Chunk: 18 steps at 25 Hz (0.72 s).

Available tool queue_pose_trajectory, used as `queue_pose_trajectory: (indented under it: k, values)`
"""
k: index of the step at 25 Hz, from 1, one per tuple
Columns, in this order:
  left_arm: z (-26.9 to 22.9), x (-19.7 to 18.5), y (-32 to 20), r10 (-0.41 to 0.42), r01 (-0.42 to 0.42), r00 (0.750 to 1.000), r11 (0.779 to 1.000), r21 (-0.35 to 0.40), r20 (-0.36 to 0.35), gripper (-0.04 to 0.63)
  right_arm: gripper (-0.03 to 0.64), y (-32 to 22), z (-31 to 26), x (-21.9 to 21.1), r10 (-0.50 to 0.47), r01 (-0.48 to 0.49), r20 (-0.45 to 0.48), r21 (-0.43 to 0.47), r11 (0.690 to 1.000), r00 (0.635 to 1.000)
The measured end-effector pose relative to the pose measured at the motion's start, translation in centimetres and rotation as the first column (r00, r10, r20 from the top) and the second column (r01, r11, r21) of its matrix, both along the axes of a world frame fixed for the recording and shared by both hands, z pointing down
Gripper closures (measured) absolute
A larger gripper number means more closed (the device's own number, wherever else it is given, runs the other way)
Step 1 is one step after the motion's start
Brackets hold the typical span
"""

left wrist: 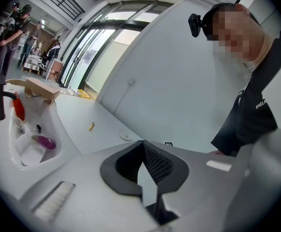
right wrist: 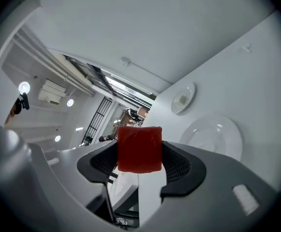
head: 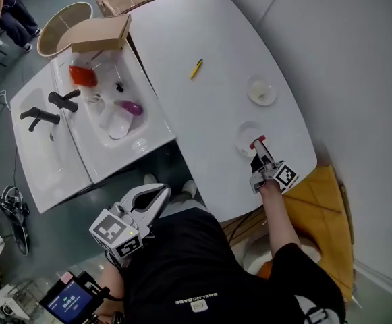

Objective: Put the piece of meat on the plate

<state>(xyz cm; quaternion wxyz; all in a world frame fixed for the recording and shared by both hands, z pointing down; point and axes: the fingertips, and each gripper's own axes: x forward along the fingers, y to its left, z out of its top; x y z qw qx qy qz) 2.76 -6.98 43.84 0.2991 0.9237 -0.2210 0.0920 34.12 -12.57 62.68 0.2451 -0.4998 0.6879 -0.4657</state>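
Observation:
The piece of meat (right wrist: 139,141), a red cube, sits between the pads of my right gripper (right wrist: 140,150), which is shut on it. In the head view that gripper (head: 257,147) hovers at the near edge of the white plate (head: 244,133), with the meat (head: 258,141) at its tip. In the right gripper view the plate (right wrist: 213,135) lies just beyond and to the right of the jaws. My left gripper (head: 156,198) hangs off the table near the person's body, and in its own view the left gripper (left wrist: 142,145) has its jaws shut on nothing.
A small dish (head: 261,90) holding something pale lies beyond the plate on the white table (head: 202,113), and a yellow pen (head: 196,68) lies further back. Left of the table is a sink (head: 74,147) with faucets (head: 62,100), a red item (head: 83,75) and a purple item (head: 131,107). A cardboard box (head: 101,34) rests at its far end.

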Motion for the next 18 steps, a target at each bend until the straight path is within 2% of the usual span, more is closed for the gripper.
queue_pose_trajectory:
  k: [2, 7, 14, 18]
  values:
    - [0.3, -0.7, -0.2, -0.025, 0.025, 1.0, 1.0, -0.015, -0.002, 0.575, 0.331, -1.0, 1.1, -0.3, -0.028, 0.027, -0.03, -0.031, 0.999, 0.999]
    - [0.8, -1.7, -0.6, -0.07, 0.07, 0.998, 0.997, -0.035, -0.003, 0.575, 0.331, -1.9, 4.6, 0.1, -0.063, 0.044, -0.101, -0.186, 0.982, 0.993]
    - [1.1, -2.5, -0.7, -0.109, 0.108, 0.994, 0.991, -0.075, -0.011, 0.575, 0.331, -2.9, 6.9, -0.2, -0.182, 0.101, -0.224, -0.33, 0.938, 0.958]
    - [1.3, -2.9, -0.7, -0.135, 0.132, 0.99, 0.987, -0.095, -0.025, 0.575, 0.331, -3.3, 8.1, -0.5, -0.233, 0.118, -0.259, -0.395, 0.911, 0.937]
